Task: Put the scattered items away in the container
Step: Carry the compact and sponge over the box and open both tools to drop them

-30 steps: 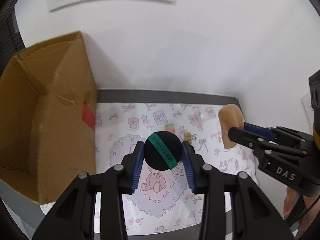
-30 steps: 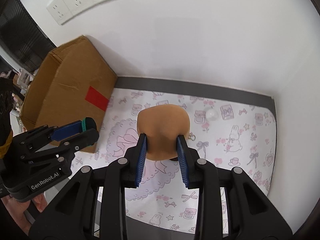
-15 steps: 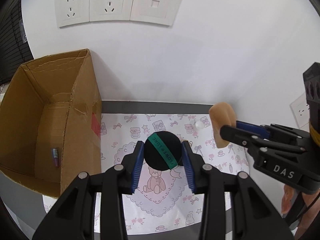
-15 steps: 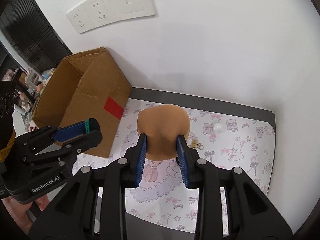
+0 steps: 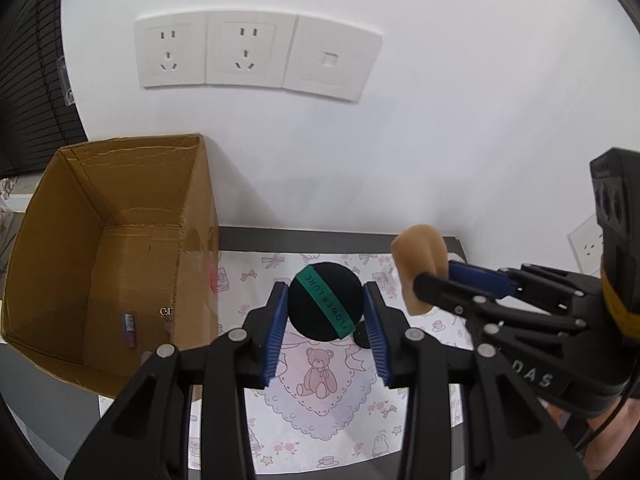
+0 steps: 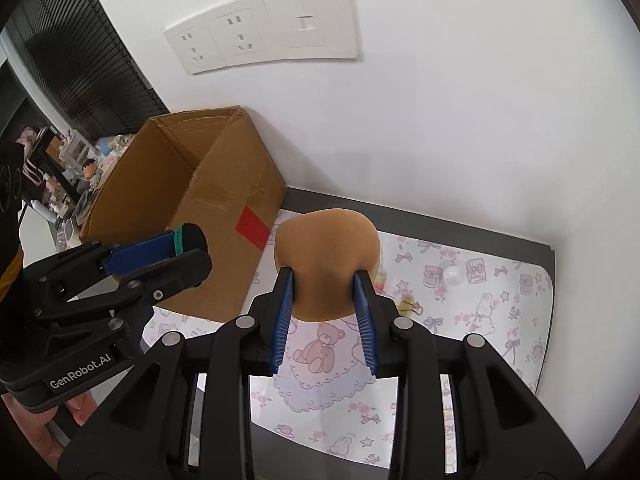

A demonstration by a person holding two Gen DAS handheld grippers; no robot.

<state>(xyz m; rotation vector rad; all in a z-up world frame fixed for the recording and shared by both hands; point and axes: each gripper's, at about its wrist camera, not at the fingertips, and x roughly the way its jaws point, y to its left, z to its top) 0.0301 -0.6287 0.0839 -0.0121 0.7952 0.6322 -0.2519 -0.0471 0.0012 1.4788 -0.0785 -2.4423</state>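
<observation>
My left gripper (image 5: 325, 309) is shut on a round black powder puff (image 5: 320, 296) with a green band, held above the patterned mat. My right gripper (image 6: 325, 297) is shut on a tan makeup sponge (image 6: 326, 256), also held in the air. The open cardboard box (image 5: 120, 240) stands at the left of the mat, against the wall. A small tube (image 5: 129, 329) and a small clip (image 5: 166, 313) lie on its floor. In the right wrist view the box (image 6: 208, 216) is left of the sponge, and the left gripper (image 6: 180, 248) hangs in front of the box's side.
A patterned mat (image 6: 460, 320) covers the dark table. A small white ball (image 6: 452, 274), a gold binder clip (image 6: 412, 306) and a small pale item (image 6: 382, 280) lie on it behind the sponge. Wall sockets (image 5: 248, 56) are above. A cluttered shelf (image 6: 60, 184) stands far left.
Both grippers have risen and pulled back with their items held. The box's inside has come into view, and the wall sockets now sit lower in the frame.
</observation>
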